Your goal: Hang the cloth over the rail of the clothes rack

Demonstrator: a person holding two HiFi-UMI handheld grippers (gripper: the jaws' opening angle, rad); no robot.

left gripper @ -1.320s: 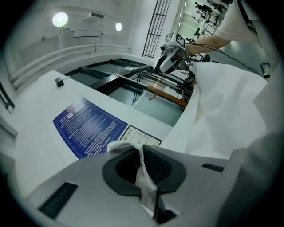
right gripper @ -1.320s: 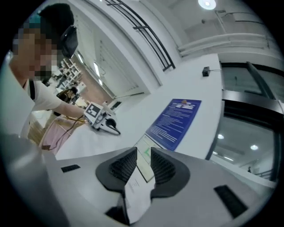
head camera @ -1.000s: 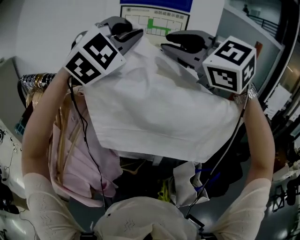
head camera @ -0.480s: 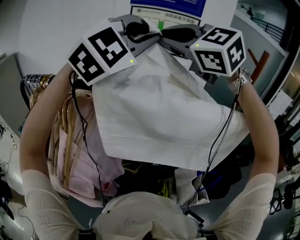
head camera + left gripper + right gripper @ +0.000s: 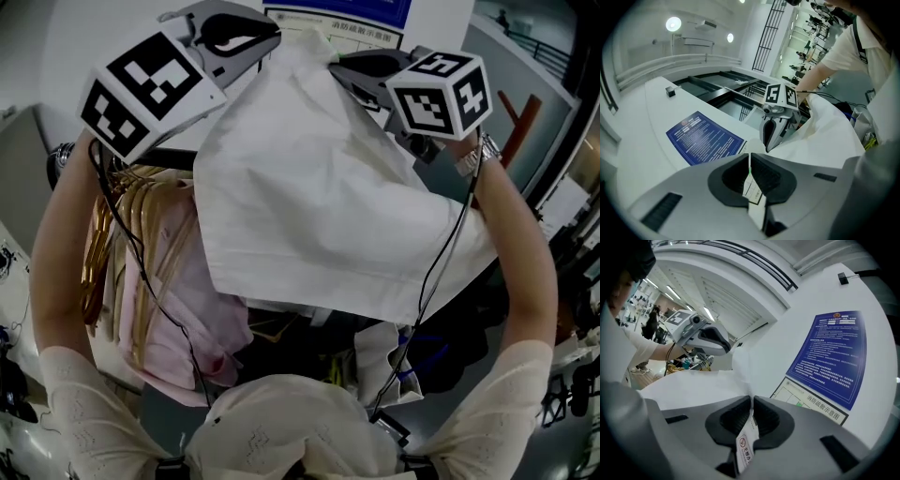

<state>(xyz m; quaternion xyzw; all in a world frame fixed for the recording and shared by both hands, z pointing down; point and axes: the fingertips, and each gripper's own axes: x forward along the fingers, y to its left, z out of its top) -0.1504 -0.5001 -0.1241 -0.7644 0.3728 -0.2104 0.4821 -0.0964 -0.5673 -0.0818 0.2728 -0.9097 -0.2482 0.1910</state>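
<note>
Cloth (image 5: 309, 187): white, raised before the wall poster (image 5: 337, 9), hanging down between the arms | left gripper (image 5: 750, 158): jaws pinched tight on its top edge | right gripper (image 5: 751, 401): jaws clamped on the same edge, close beside | rail (image 5: 173, 157): lower left, bearing hangers (image 5: 131, 234)

Lab-like institutional hall, blue notice poster (image 5: 834, 357) and floor plan (image 5: 811, 401) on white wall, round lamps (image 5: 673, 23), far workstations (image 5: 811, 28), wooden hangers (image 5: 94, 253) at left
</note>
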